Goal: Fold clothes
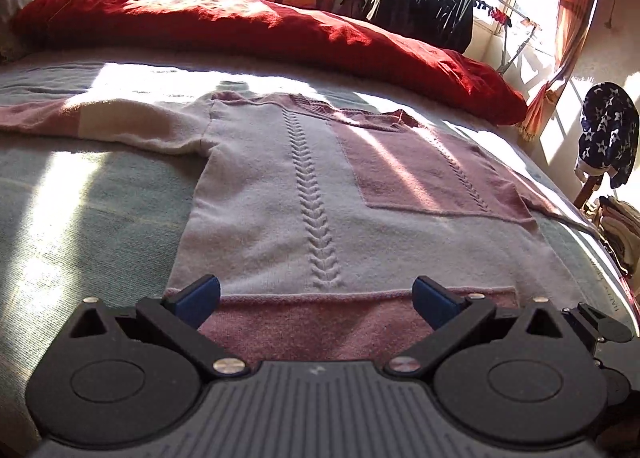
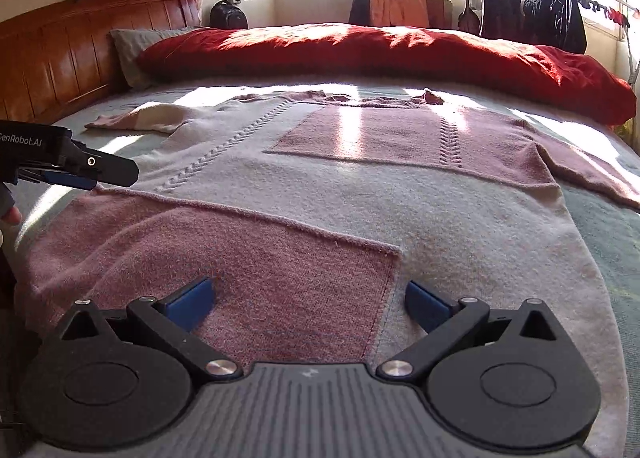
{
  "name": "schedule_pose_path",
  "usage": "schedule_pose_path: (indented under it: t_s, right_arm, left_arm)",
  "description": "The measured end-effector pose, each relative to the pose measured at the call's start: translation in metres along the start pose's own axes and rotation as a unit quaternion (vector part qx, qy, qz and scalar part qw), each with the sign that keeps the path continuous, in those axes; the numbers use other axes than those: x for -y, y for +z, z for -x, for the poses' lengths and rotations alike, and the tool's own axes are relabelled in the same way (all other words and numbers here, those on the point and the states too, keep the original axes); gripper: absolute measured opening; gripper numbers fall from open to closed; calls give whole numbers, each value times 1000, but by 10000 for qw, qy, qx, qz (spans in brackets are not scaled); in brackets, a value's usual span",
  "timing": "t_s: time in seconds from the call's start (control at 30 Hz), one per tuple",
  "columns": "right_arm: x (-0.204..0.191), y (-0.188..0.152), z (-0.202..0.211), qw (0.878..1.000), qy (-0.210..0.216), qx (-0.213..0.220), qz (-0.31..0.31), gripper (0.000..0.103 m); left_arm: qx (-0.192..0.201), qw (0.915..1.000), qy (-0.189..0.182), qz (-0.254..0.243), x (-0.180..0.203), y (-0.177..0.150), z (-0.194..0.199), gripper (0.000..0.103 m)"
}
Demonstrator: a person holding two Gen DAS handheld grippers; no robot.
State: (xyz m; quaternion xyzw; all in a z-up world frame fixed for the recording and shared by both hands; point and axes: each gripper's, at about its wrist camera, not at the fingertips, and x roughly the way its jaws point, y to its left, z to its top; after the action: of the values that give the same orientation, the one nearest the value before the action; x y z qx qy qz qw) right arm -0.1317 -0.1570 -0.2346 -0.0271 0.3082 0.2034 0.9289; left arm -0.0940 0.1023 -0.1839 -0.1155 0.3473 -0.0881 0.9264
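Here, sweater (image 1: 288,193) flat on bed (image 1: 80,217), both claws spread.

Sweater (image 2: 320,185): soft, fuzzy knit wool, matt
Headboard (image 2: 60,53): glossy varnished wood
Fingers (image 1: 198,296): matt black plastic, blue pads

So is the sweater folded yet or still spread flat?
Spread flat. The sweater lies open on the bed, one sleeve stretched sideways, hem unturned, with both open grippers poised at it.
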Motion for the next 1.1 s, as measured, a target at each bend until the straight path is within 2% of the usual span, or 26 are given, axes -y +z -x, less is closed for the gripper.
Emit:
schedule_pose_path:
  t_s: [0.07,0.17,0.33,0.43,0.57,0.7,0.8,0.83,0.93,1.1]
  right_arm:
    - [-1,1,0,10000,-24,-16,39,103]
    - [-2,2,0,10000,-58,-34,18,103]
    - [-1,1,-1,10000,-55,-33,27,103]
    - [1,3,-2,10000,-32,-25,-56,103]
    - [5,6,1,9998,34,-4,-193,103]
    - [18,10,8,9983,168,130,-538,103]
    - [30,10,12,9975,17,173,-679,103]
    - [34,9,12,9974,-90,174,-698,103]
    - [44,7,19,9967,-376,212,-692,103]
    - [59,3,28,9955,-430,263,-805,103]
  left_arm:
    - [-43,9997,-164,199,-4,8,-17,102]
    - [-315,9982,9,515,-18,12,-44,102]
    - [-291,9988,328,226,-22,17,-30,101]
    - [-206,9996,81,146,-11,9,0,101]
    - [-229,9981,-392,423,6,-23,27,101]
    - [-170,9926,-970,712,21,-49,24,101]
    - [-434,9871,-1088,1090,26,-61,9,101]
    - [-449,9871,-1106,1065,29,-64,11,101]
    - [-706,9868,-1236,769,42,-64,20,102]
    - [-433,9814,-1622,936,48,-45,19,102]
